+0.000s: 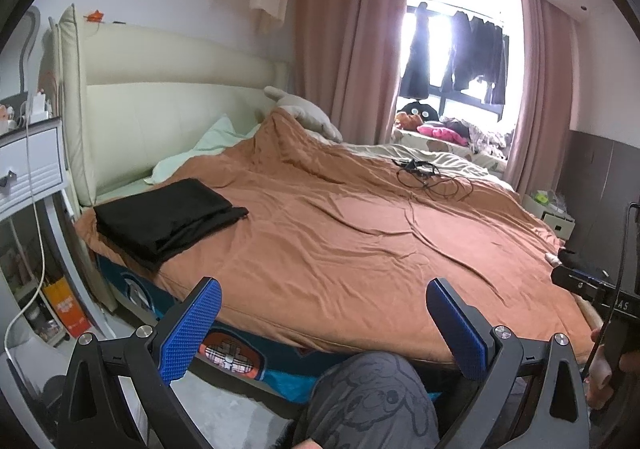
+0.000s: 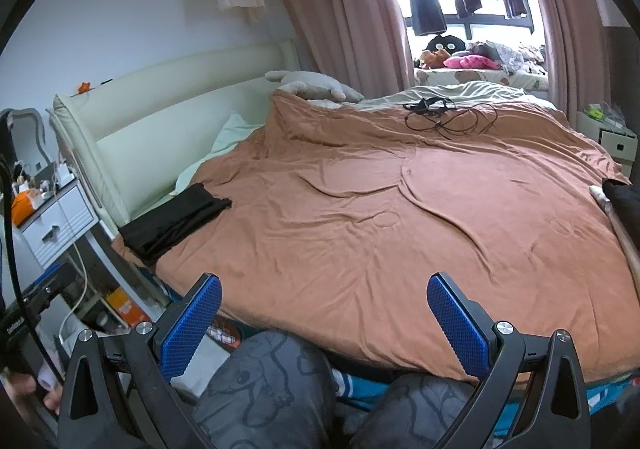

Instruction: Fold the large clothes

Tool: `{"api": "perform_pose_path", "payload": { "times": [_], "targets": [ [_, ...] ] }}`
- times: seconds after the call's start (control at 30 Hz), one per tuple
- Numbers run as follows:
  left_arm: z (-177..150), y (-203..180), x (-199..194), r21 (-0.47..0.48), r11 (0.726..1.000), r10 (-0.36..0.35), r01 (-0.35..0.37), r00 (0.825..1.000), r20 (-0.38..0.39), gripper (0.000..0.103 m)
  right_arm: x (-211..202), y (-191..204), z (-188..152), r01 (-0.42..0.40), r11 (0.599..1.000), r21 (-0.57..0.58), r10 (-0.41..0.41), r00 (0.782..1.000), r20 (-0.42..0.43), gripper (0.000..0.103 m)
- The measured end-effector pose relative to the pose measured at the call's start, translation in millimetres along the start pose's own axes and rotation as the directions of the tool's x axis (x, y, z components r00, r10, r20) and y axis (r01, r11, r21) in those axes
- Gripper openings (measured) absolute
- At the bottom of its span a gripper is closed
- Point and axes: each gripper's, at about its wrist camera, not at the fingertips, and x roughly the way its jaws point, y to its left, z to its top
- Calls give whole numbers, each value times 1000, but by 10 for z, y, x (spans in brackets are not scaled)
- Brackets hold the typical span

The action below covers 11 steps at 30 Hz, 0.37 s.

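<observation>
Both grippers released, jaws spread wide, holding nothing: left gripper (image 1: 324,313), right gripper (image 2: 324,309), both hovering at the near bed edge over the knees (image 1: 368,401). Folded black garment (image 1: 168,219) lies at the left edge of the orange duvet (image 1: 340,233), near the headboard (image 1: 168,105). Cable tangle (image 1: 428,177) far side; wide bare duvet between.

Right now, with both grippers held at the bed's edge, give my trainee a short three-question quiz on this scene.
1. True or false: the black folded garment lies near the headboard.
2. What lies on the far side of the orange duvet? A) tangled black cables B) a laptop C) a book
3. Fill in: the left gripper and right gripper both hold ____.

Key: 1 true; 2 A, the cables; 3 nothing, jaws apart.
</observation>
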Motion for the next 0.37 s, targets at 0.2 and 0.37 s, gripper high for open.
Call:
{"api": "perform_pose_path", "payload": {
  "times": [0.2, 0.37],
  "targets": [
    [-15, 9, -47, 11, 1000, -9, 8, 1000, 20, 102, -18, -15, -41, 8, 1000, 11, -8, 1000, -8, 103],
    [-53, 11, -59, 12, 1000, -3, 3, 1000, 15, 102, -19, -44, -79, 16, 1000, 24, -15, 1000, -18, 103]
  ]
}}
